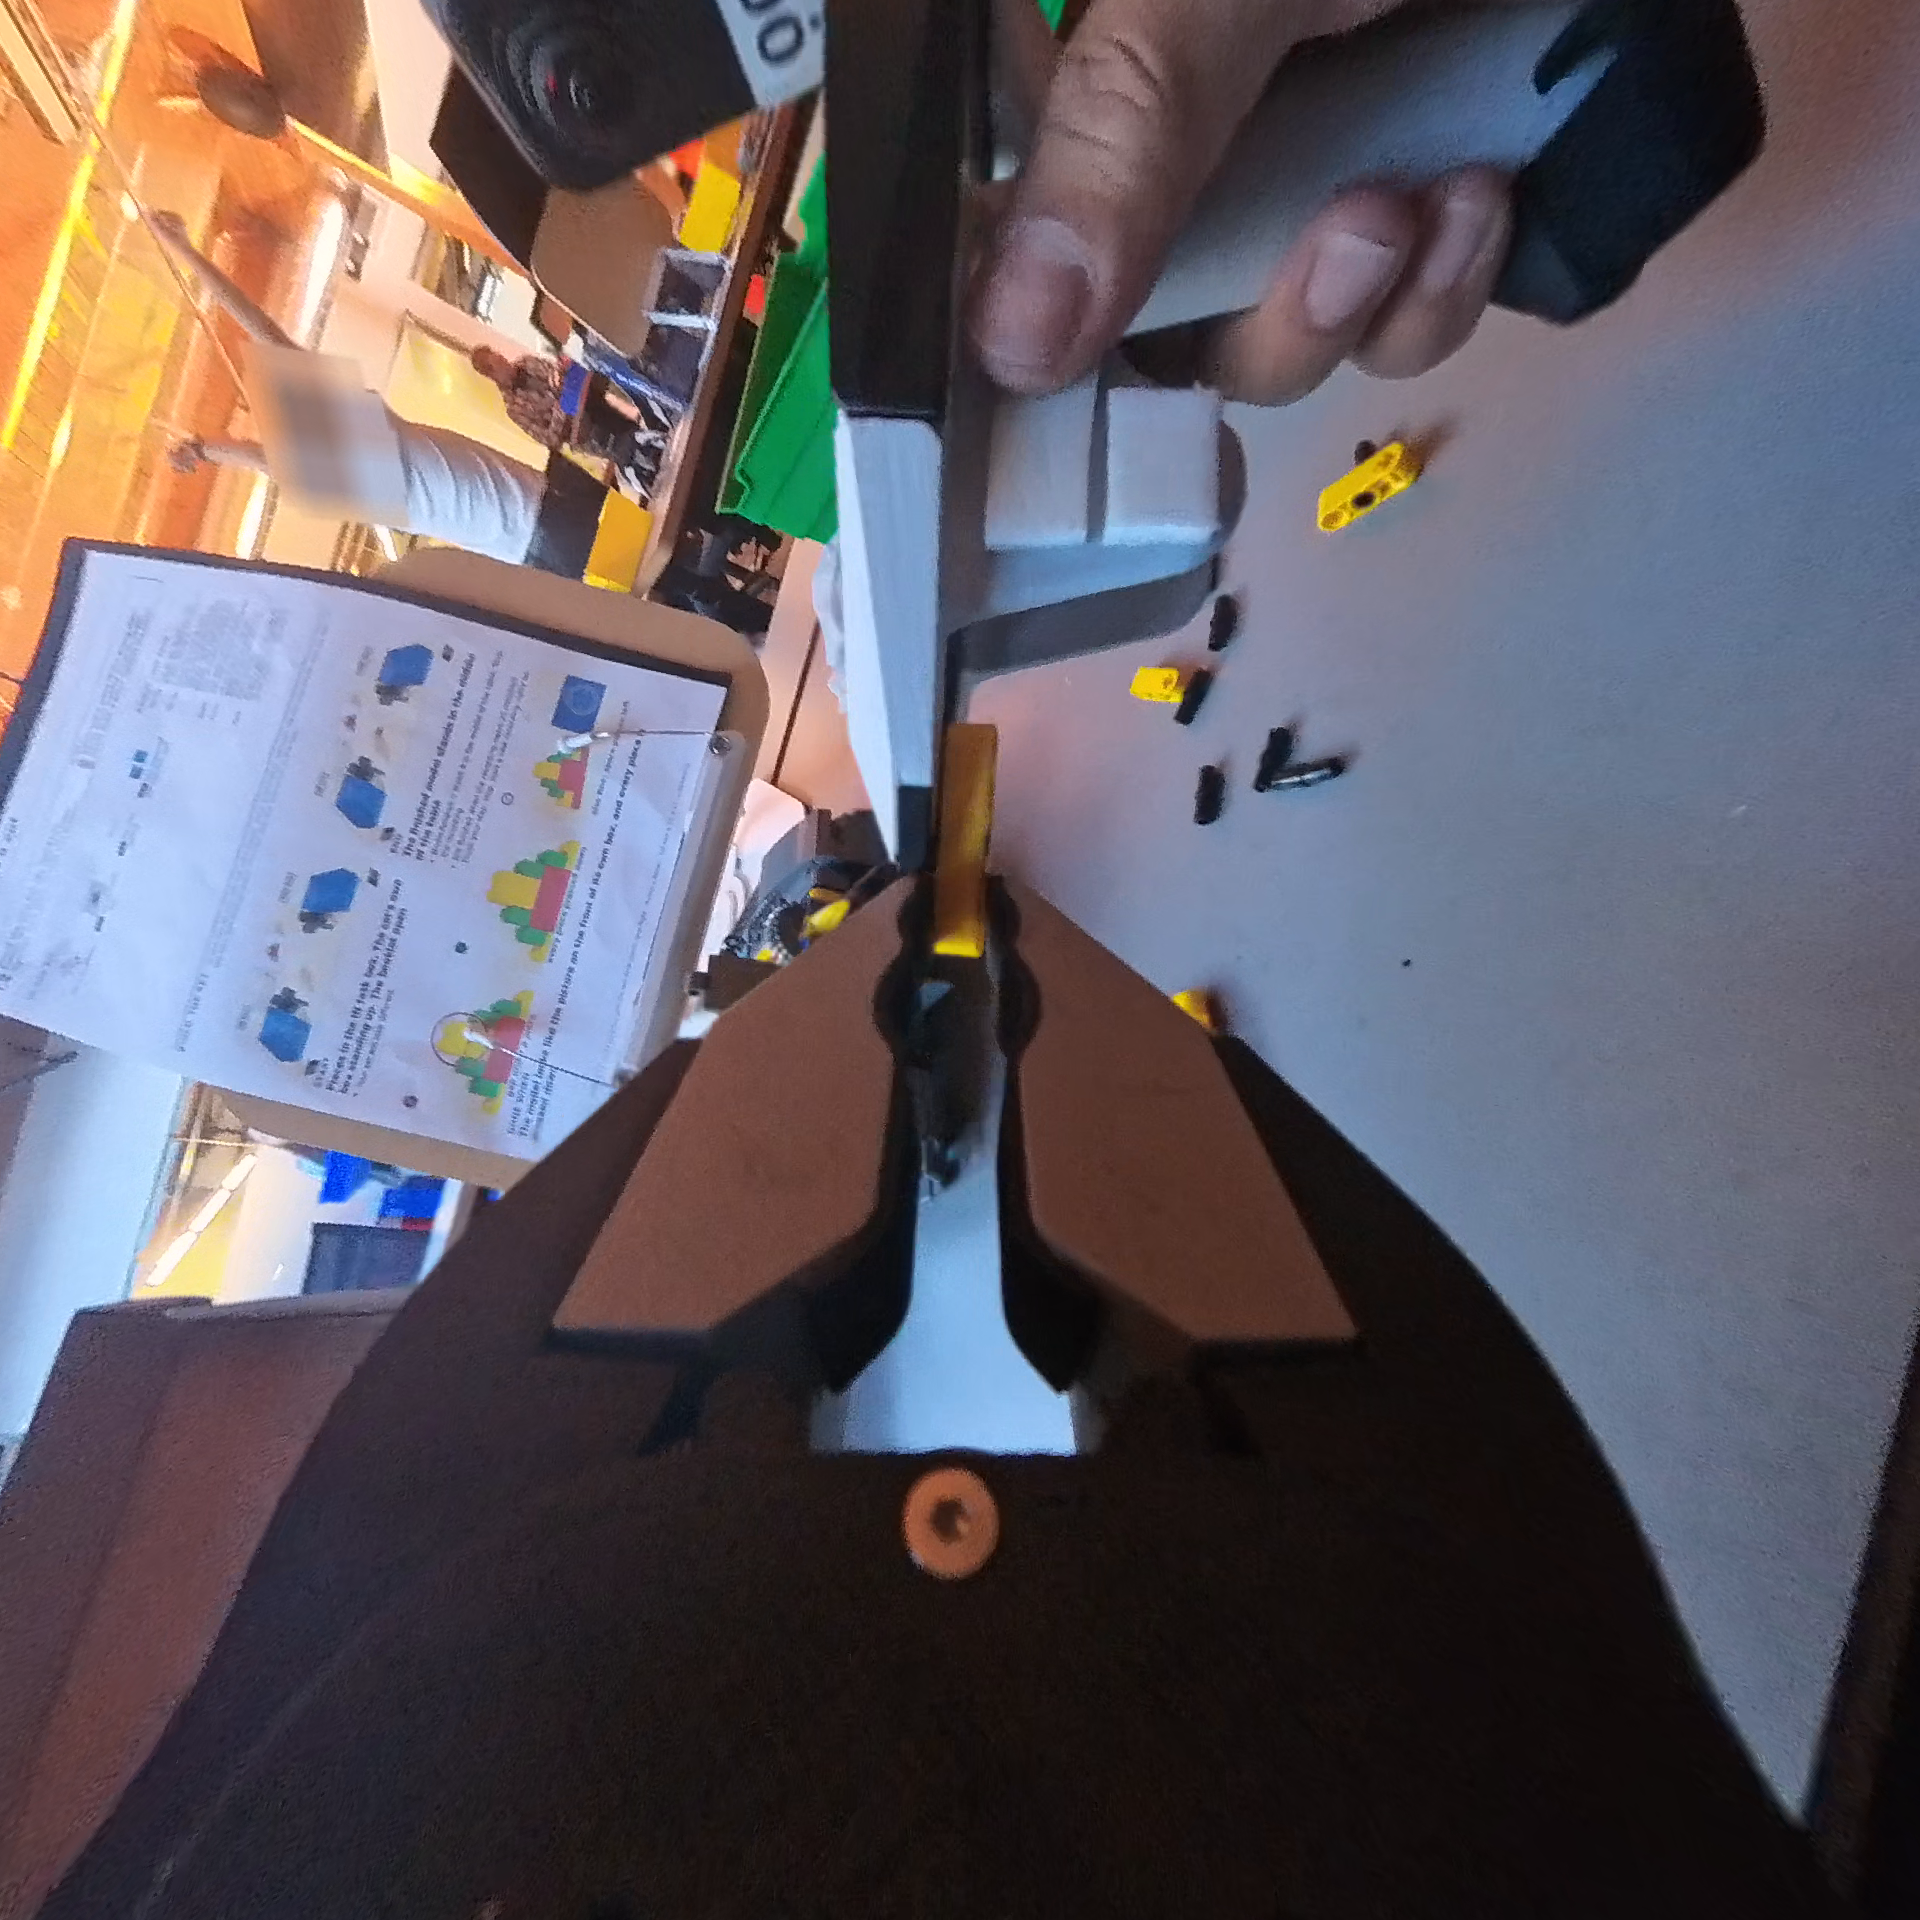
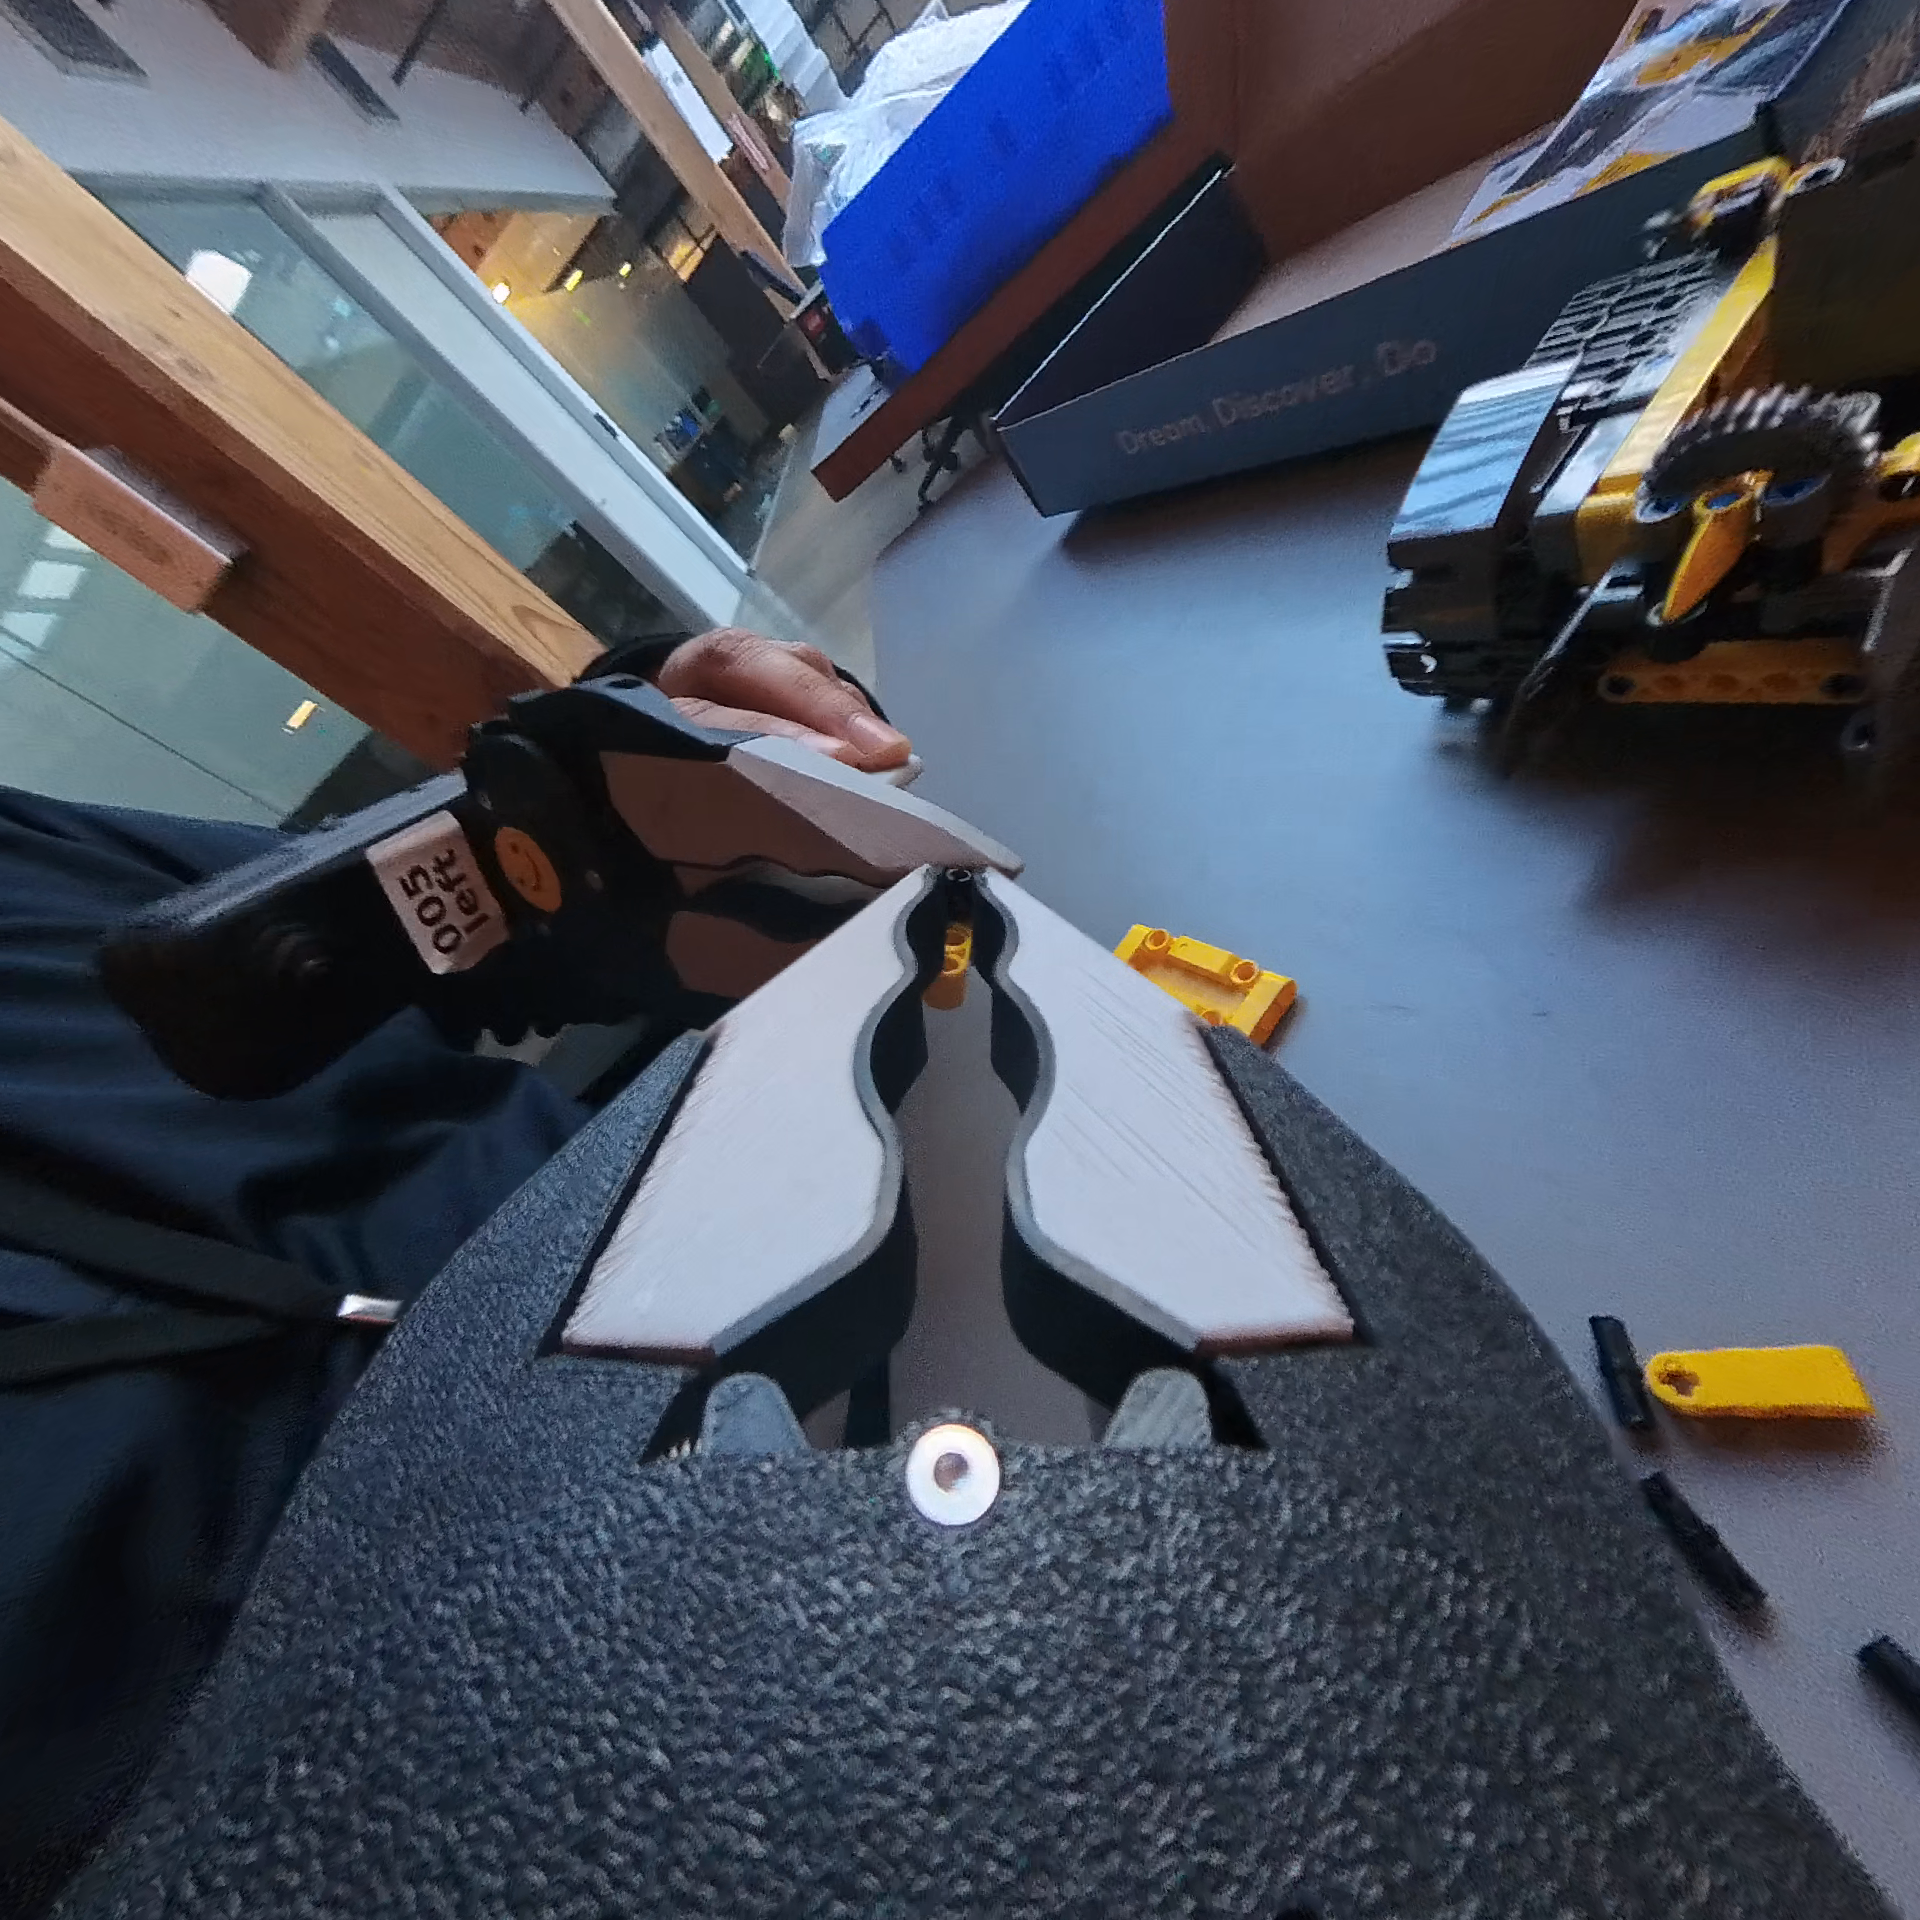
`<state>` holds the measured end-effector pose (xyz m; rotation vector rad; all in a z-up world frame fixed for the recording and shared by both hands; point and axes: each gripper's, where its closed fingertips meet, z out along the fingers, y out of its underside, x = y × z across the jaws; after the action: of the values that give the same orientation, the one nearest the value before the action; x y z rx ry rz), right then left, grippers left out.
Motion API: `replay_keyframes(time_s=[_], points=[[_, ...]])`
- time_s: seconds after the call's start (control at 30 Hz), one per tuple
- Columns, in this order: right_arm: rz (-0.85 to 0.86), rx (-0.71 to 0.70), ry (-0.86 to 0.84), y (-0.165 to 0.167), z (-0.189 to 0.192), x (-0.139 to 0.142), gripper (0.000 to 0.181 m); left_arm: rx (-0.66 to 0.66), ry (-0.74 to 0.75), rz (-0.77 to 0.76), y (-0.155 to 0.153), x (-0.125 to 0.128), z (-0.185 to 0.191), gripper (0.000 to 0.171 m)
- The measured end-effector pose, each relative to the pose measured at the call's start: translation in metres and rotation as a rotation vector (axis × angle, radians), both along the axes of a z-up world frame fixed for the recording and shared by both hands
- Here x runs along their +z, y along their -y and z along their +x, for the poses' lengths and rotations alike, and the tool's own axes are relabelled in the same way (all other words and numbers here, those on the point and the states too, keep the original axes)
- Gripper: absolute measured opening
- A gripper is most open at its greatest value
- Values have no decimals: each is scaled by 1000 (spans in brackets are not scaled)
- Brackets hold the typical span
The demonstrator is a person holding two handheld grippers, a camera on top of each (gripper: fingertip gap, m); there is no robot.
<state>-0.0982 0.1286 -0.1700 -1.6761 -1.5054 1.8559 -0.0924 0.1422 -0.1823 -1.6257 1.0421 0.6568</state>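
Note:
My left gripper is shut on a yellow beam piece that sticks out past its tips, above the grey table. My right gripper is shut at its tips on a small black pin, with a yellow holed piece showing just behind in the gap. The two grippers meet tip to tip. In the left wrist view the right gripper's white finger lies against the yellow beam, with a hand on its handle. The left gripper's finger also shows in the right wrist view.
Loose yellow pieces and black pins lie on the table. A yellow frame plate, a flat yellow piece and pins lie near the right gripper. A yellow-black toy vehicle and dark box stand beyond. A clipboard with a printed sheet stands left. Left and right tips are no more than a few centimetres apart.

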Motion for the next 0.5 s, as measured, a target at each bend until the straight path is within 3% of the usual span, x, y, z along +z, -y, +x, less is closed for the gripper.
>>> replay_keyframes(time_s=[0.17,0.23,0.27,0.33,0.5], points=[[-61,-174,-168,-7,-15,20,0,62,162,11,-1,14,-13,5],[-166,-315,-270,-40,-10,40,0,-45,257,-30,8,6,17,5],[-217,-359,-315,-61,-1,50,0,-50,193,-23,9,-1,26,5],[-271,-330,-342,-79,14,63,0,-31,97,-32,5,-13,28,5],[-98,-293,-193,-74,22,43,2,-3,216,-115,-3,-16,6,6]])
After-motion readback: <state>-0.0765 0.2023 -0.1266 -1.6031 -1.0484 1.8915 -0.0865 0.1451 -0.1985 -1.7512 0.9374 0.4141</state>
